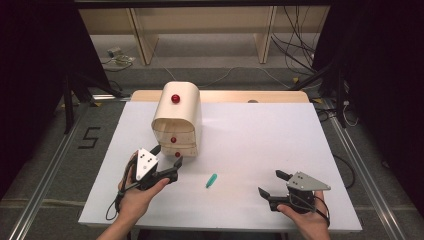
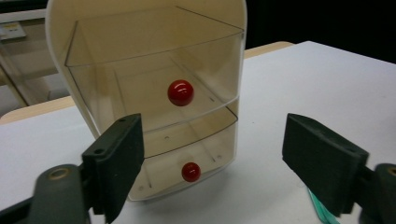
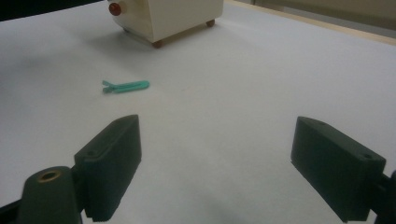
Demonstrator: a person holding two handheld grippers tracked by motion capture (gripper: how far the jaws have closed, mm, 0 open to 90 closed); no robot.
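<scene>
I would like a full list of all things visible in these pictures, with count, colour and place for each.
drawer cabinet: 1, cream with clear drawers, far left-centre of table
knobs: 3, red, one on the cabinet top, two on the drawer fronts
clip: 1, teal, on the table between the grippers
table: 1, white top with wooden far edge
left hand-held gripper: 1, black, open, facing the drawers
right hand-held gripper: 1, black, open, near right
hands: 2, near edge

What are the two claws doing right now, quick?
Left claw: open, holding nothing, aimed at the little drawer box with red knobs.
Right claw: open, holding nothing, resting over the white table near the green clip.
</scene>
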